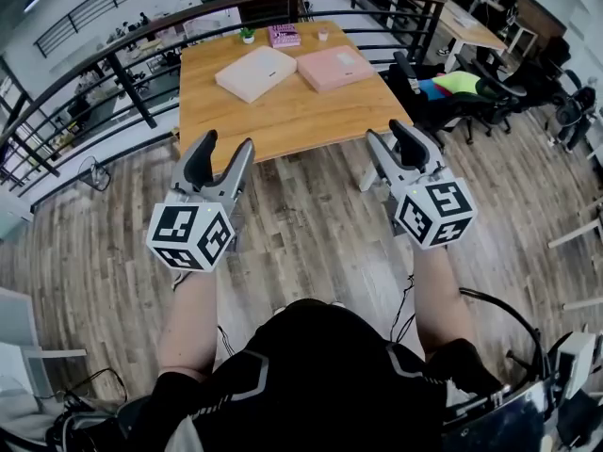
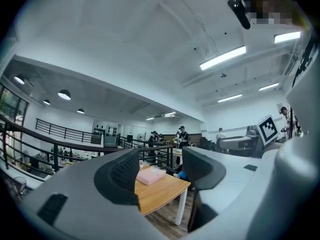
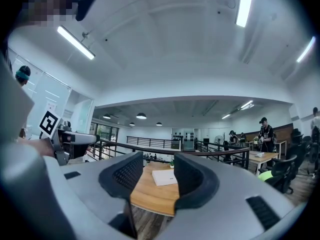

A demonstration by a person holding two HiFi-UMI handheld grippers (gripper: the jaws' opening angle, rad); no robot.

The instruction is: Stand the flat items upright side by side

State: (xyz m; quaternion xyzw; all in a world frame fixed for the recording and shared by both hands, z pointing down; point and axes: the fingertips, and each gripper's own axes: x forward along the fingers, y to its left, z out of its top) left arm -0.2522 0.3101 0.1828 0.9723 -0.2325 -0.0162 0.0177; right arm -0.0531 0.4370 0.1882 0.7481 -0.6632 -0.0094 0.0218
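Taking the head view first: wooden table (image 1: 283,125) well ahead of both grippers, bearing a cream flat item (image 1: 254,72) and a pink flat item (image 1: 334,67), both lying flat, just beside each other on the far half. The small things at the far edge are too small to name; one is perhaps a potted plant (image 1: 247,34). Left gripper (image 1: 226,145) and right gripper (image 1: 391,136) are held level on outstretched forearms, short of the table and well apart from each other. The person's torso is cut off by the bottom edge. Left gripper view: jaws spread, nothing between the pads; the pink flat item shows far off through the gap, the cream one out of sight behind a jaw. Right gripper view: jaws parted, empty; the cream flat item is framed in the gap, the pink one hidden.
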